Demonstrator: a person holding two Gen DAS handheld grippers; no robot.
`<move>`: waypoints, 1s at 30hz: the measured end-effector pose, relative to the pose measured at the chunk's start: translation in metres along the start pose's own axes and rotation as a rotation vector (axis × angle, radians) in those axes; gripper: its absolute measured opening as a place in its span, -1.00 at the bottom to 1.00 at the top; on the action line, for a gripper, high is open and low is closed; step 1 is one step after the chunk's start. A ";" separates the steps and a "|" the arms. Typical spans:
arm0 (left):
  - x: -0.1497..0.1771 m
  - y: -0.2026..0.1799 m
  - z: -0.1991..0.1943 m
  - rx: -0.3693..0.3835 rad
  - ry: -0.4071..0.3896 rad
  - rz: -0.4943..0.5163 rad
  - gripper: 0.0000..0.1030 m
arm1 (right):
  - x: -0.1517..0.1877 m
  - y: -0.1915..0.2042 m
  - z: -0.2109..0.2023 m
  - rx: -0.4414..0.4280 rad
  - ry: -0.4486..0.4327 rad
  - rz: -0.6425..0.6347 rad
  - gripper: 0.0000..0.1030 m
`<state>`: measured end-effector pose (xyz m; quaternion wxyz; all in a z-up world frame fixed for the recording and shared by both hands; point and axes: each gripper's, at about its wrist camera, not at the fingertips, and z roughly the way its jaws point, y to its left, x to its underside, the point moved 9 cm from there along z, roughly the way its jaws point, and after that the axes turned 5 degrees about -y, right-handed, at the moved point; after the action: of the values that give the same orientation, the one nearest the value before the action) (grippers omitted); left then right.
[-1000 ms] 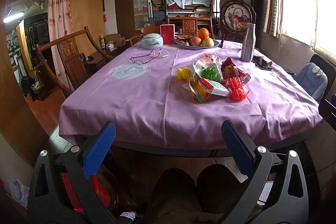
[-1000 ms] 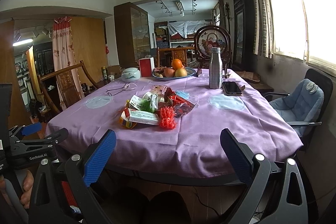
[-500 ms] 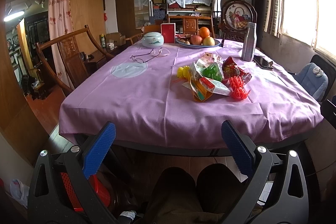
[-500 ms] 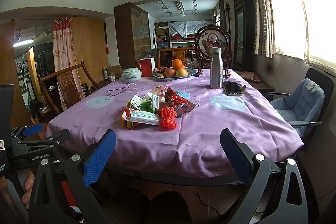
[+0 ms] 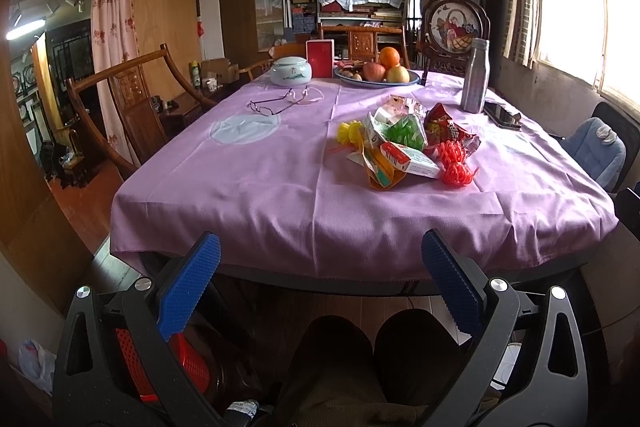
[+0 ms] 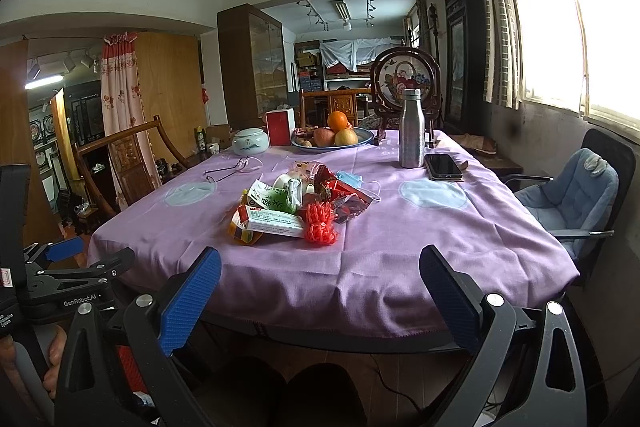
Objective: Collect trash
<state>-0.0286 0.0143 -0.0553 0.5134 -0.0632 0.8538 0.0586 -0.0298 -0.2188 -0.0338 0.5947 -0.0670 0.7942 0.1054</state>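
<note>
A pile of trash (image 5: 404,147) lies on the purple tablecloth (image 5: 280,187): a white and red carton (image 5: 408,159), green and red snack wrappers, red netting (image 5: 454,167) and a yellow scrap. It also shows in the right wrist view (image 6: 300,211), with a blue face mask (image 6: 352,179). My left gripper (image 5: 320,267) is open and empty, held before the table's near edge. My right gripper (image 6: 320,283) is open and empty, also short of the near edge. A red basket (image 5: 168,367) stands on the floor under the left gripper.
At the far end stand a fruit plate (image 5: 376,73), a lidded ceramic jar (image 5: 290,71), a red box (image 5: 320,59), glasses (image 5: 280,101), a steel bottle (image 6: 412,127) and a phone (image 6: 442,167). A wooden chair (image 5: 132,99) is at left, a blue padded chair (image 6: 576,195) at right.
Both views have barely shifted; the table and trash pile look the same. Both grippers stay open.
</note>
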 end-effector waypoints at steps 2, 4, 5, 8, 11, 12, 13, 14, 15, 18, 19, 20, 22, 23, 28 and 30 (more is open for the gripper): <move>0.001 0.000 0.001 -0.001 0.003 0.003 0.89 | 0.000 0.000 0.000 0.000 -0.010 0.001 0.89; 0.003 0.000 0.003 -0.002 0.009 0.004 0.89 | 0.001 0.001 -0.001 0.000 -0.004 0.005 0.89; 0.002 -0.002 0.005 -0.001 0.012 0.003 0.89 | 0.002 0.001 -0.001 0.000 -0.001 0.007 0.89; 0.003 -0.002 0.007 -0.003 0.019 0.005 0.89 | 0.005 -0.001 0.000 0.003 0.016 0.010 0.89; 0.004 -0.003 0.009 -0.002 0.028 0.006 0.89 | 0.008 -0.004 0.004 0.001 0.027 0.019 0.89; 0.005 -0.004 0.010 -0.002 0.031 0.007 0.89 | 0.009 -0.004 0.005 0.000 0.029 0.022 0.89; 0.006 -0.004 0.011 -0.002 0.034 0.007 0.89 | 0.008 -0.005 0.006 -0.004 0.021 0.036 0.89; 0.007 -0.004 0.012 -0.002 0.038 0.007 0.89 | 0.006 -0.006 0.005 -0.011 0.014 0.061 0.89; 0.007 -0.004 0.013 -0.002 0.041 0.008 0.89 | 0.006 -0.006 0.006 -0.013 0.015 0.066 0.89; 0.008 -0.004 0.016 -0.003 0.048 0.008 0.89 | 0.008 -0.007 0.008 -0.013 0.018 0.069 0.89; 0.009 -0.004 0.017 -0.003 0.052 0.008 0.89 | 0.008 -0.008 0.008 -0.016 0.022 0.083 0.89; 0.009 -0.004 0.018 -0.004 0.055 0.008 0.89 | 0.008 -0.008 0.009 -0.016 0.024 0.084 0.89; 0.011 -0.003 0.021 -0.005 0.063 0.007 0.89 | 0.010 -0.009 0.013 -0.013 0.027 0.070 0.89; 0.012 -0.003 0.023 -0.007 0.068 0.008 0.89 | 0.011 -0.010 0.015 -0.015 0.030 0.072 0.89; 0.020 0.003 0.039 -0.011 0.102 0.000 0.89 | 0.018 -0.013 0.033 -0.017 0.060 0.081 0.89; 0.024 0.007 0.046 -0.012 0.119 -0.006 0.89 | 0.025 -0.015 0.044 -0.017 0.085 0.092 0.89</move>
<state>-0.0006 0.0277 -0.0979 0.4616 -0.0722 0.8822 0.0582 0.0077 -0.2221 -0.0706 0.5544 -0.0398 0.8200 0.1367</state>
